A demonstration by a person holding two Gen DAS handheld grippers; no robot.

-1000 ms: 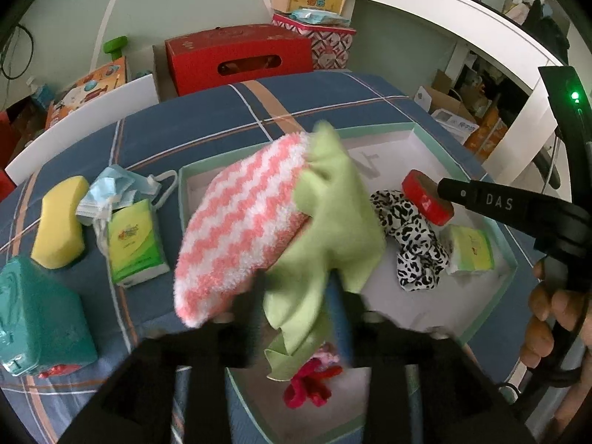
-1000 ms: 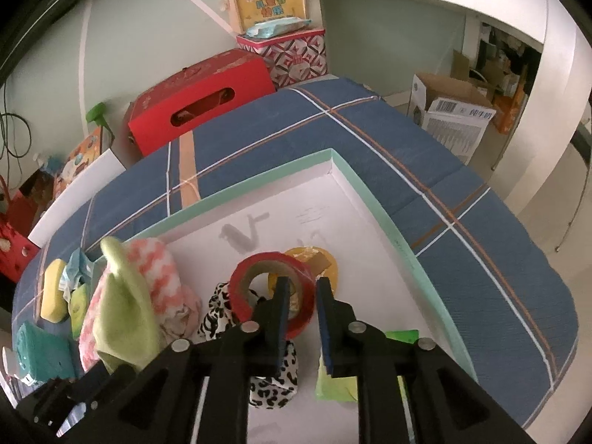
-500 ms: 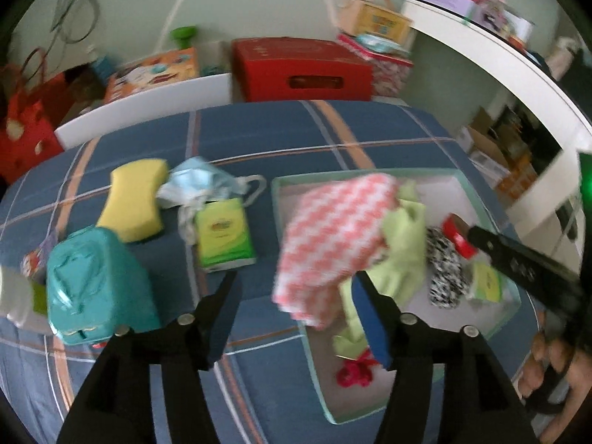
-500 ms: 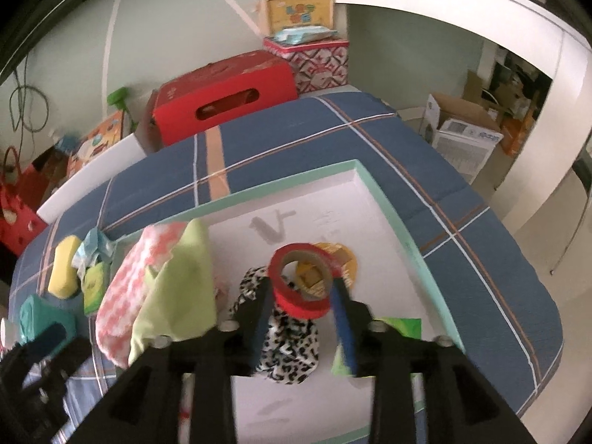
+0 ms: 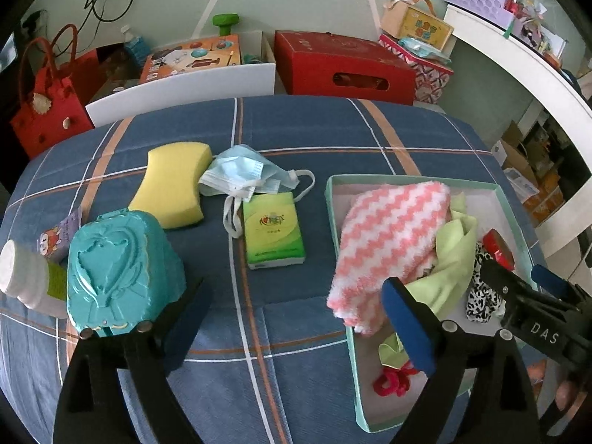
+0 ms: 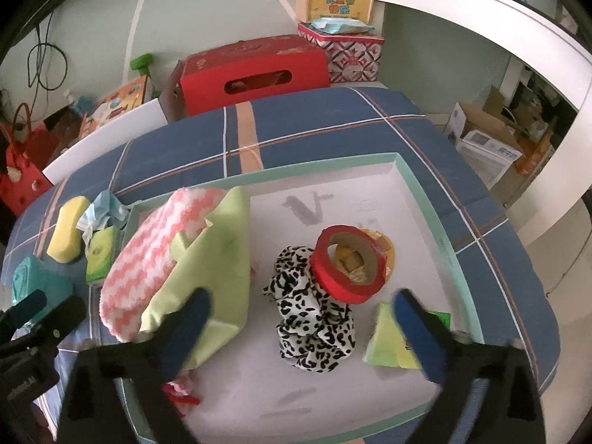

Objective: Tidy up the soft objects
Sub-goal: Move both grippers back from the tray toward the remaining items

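Observation:
A mint-rimmed white tray (image 5: 495, 189) (image 6: 425, 199) holds a pink-and-white zigzag fluffy cloth (image 5: 392, 236) (image 6: 148, 259), a light green cloth (image 5: 451, 259) (image 6: 218, 251), a leopard-print scrunchie (image 6: 310, 318), a red tape roll (image 6: 346, 264), a green tissue pack (image 6: 388, 340) and a red hair tie (image 5: 392, 384). On the blue plaid tablecloth lie a yellow sponge (image 5: 174, 185), a blue face mask (image 5: 244, 175) and a green tissue pack (image 5: 273, 235). My left gripper (image 5: 296, 314) is open and empty above the cloth. My right gripper (image 6: 301, 329) is open and empty over the tray.
A teal plastic case (image 5: 118, 273) and a white bottle (image 5: 26, 277) stand at the table's left front. A red box (image 5: 344, 66), a white board (image 5: 181, 88) and bags sit behind the table. A white shelf (image 6: 518, 37) curves at right.
My left gripper let go of the green and pink cloths in the tray and drew back left. My right gripper opened, released the red tape roll onto the scrunchie, and pulled back.

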